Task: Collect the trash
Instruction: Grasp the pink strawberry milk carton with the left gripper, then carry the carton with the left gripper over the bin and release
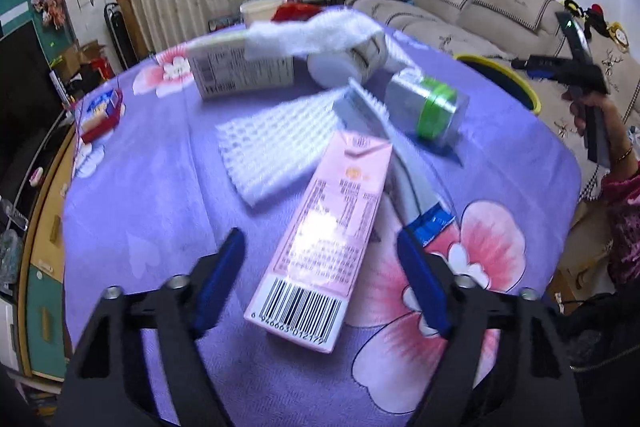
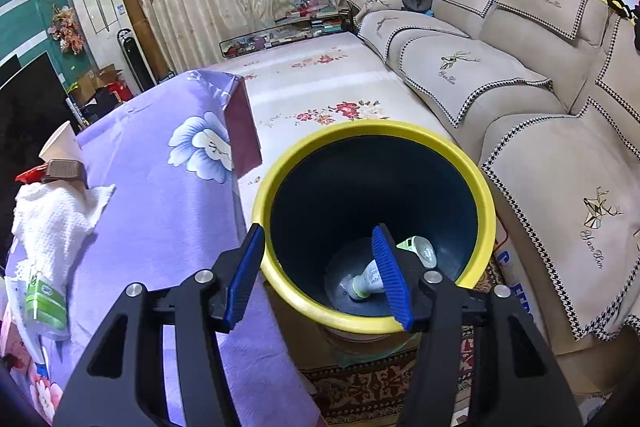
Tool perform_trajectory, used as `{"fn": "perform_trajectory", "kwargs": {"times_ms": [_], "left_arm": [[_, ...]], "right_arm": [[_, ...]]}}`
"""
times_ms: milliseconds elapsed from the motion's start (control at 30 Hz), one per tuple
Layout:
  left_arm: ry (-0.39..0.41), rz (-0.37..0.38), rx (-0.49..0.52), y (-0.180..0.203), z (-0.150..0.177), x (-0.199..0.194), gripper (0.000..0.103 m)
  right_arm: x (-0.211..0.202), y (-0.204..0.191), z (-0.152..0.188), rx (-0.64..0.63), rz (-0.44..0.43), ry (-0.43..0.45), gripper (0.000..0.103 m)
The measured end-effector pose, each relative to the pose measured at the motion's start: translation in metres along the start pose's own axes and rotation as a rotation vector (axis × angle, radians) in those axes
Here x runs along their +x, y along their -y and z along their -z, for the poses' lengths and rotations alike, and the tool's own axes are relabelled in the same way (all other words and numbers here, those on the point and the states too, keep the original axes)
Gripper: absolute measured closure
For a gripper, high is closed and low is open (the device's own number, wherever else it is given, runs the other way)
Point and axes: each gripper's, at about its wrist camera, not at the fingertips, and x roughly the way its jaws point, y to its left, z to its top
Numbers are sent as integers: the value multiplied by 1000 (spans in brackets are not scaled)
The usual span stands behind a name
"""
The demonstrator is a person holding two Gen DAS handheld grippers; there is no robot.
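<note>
The pink carton (image 1: 320, 247) lies flat on the purple-clothed desk (image 1: 160, 219), its barcode end between my left tongs (image 1: 320, 291), which stand apart and touch nothing. Bare cloth lies left of it. My right tongs (image 2: 324, 275) hang half open and empty over the yellow-rimmed bin (image 2: 486, 203) beside the desk edge.

The right tool (image 2: 320, 275) hangs with empty, parted jaws over the yellow-rimmed bin (image 2: 486, 203) beside the table (image 2: 160, 195); a tube (image 2: 366, 283) lies inside.
</note>
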Motion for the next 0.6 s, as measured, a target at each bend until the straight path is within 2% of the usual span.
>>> {"fn": "perform_trajectory", "kwargs": {"times_ms": [67,267,433,600], "left_arm": [[-14,10,-9,-2,2,3,43],[-1,60,-31,-7,11,-3,62],[56,20,-28,4,12,-28,63],[124,-43,-3,21,-4,-63,63]], "right_arm": [[-2,-1,2,-1,-10,1,50],[-5,-1,8,4,-43,-6,50],[-12,-2,10,9,-71,7,50],[-27,-1,13,19,-107,33,50]]}}
